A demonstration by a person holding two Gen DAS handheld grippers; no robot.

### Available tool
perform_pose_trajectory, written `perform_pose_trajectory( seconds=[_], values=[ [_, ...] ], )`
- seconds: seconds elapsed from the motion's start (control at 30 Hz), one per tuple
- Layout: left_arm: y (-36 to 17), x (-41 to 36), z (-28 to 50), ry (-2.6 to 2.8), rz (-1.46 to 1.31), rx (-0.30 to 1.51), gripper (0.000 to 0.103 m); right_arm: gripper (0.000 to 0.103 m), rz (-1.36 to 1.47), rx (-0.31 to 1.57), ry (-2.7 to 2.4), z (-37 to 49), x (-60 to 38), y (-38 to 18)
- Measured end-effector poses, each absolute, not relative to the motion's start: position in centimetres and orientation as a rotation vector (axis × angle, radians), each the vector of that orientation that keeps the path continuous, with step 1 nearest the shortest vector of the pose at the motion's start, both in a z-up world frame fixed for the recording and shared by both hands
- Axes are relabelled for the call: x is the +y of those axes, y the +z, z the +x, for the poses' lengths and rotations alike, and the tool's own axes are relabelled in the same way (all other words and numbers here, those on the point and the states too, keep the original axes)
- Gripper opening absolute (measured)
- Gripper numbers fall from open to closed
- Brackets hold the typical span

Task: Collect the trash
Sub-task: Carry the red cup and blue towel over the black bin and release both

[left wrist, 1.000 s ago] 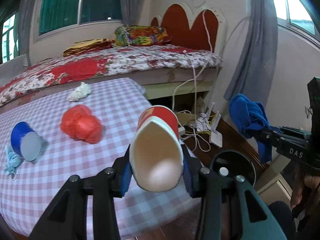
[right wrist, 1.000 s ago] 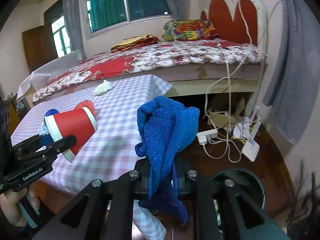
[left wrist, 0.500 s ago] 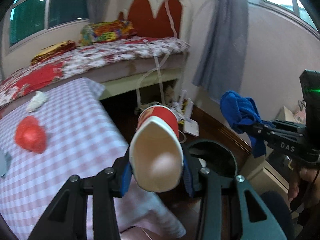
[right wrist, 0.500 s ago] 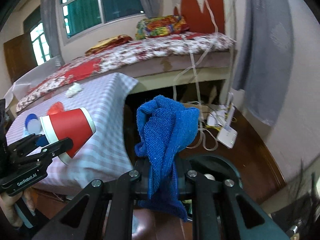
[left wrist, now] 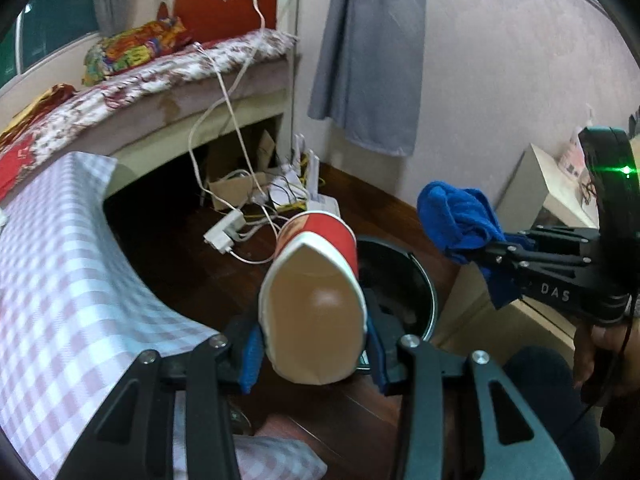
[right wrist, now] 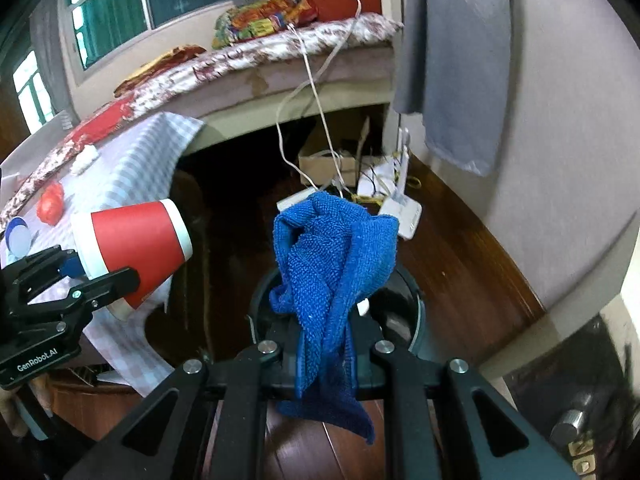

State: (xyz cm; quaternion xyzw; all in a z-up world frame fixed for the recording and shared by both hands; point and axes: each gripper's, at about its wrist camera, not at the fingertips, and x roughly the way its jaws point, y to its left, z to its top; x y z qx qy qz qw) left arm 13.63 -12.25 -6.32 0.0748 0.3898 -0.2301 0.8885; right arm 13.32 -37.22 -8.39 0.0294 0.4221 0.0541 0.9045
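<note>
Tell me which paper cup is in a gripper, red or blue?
The red paper cup, clamped sideways in the left gripper with its rim squashed. The blue cup lies loose on the checked tablecloth beside the red plastic bag.

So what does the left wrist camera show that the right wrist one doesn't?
Only the left wrist view: the cup's squashed open mouth head-on between the left tool's pads, and the right tool from the side.

Only the right wrist view: the window, and on the checked table a red bag, white wad and blue cup.

Both: red cup, blue cloth, black bin, bed, cables, grey curtain.
</note>
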Motion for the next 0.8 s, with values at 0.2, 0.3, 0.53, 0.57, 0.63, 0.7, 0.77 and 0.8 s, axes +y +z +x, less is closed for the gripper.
perform_pose_trajectory(
  seconds=[0.2, 0.3, 0.53, 0.57, 0.63, 0.7, 0.77, 0.8],
  values=[
    [-8.5, -14.1, 14.9, -0.52, 0.178, 0.873, 0.045, 0.016, 0.058, 0.932, 0.121, 14.0, -38.2, -11.4],
    [-10.0, -14.8, 15.7, -0.535, 0.174, 0.918, 0.045, 0.016, 0.045, 0.967, 0.129, 14.5, -38.4, -13.2],
    [-12.3, -16.1, 16.8, -0.544, 0.168, 0.986, 0.046, 0.016, 0.029, 1.033, 0.149, 15.7, -38.7, -16.0],
    [-12.6, -16.3, 17.1, -0.551, 0.164, 0.996, 0.046, 0.017, 0.025, 1.04, 0.152, 16.0, -38.7, -16.3],
    [-13.0, -16.5, 17.7, -0.553, 0.154, 1.004, 0.048, 0.017, -0.005, 1.061, 0.157, 16.6, -38.5, -17.0],
    [-13.6, -16.6, 18.7, -0.559, 0.119, 1.037, 0.049, 0.017, -0.042, 1.078, 0.164, 17.2, -38.1, -17.4],
    [-14.3, -16.9, 19.3, -0.57, 0.114, 1.057, 0.053, 0.017, -0.072, 1.094, 0.179, 18.0, -37.6, -17.9],
    [-14.9, -17.1, 19.7, -0.593, 0.094, 1.081, 0.063, 0.018, -0.081, 1.105, 0.187, 18.3, -37.5, -18.2]
  ],
)
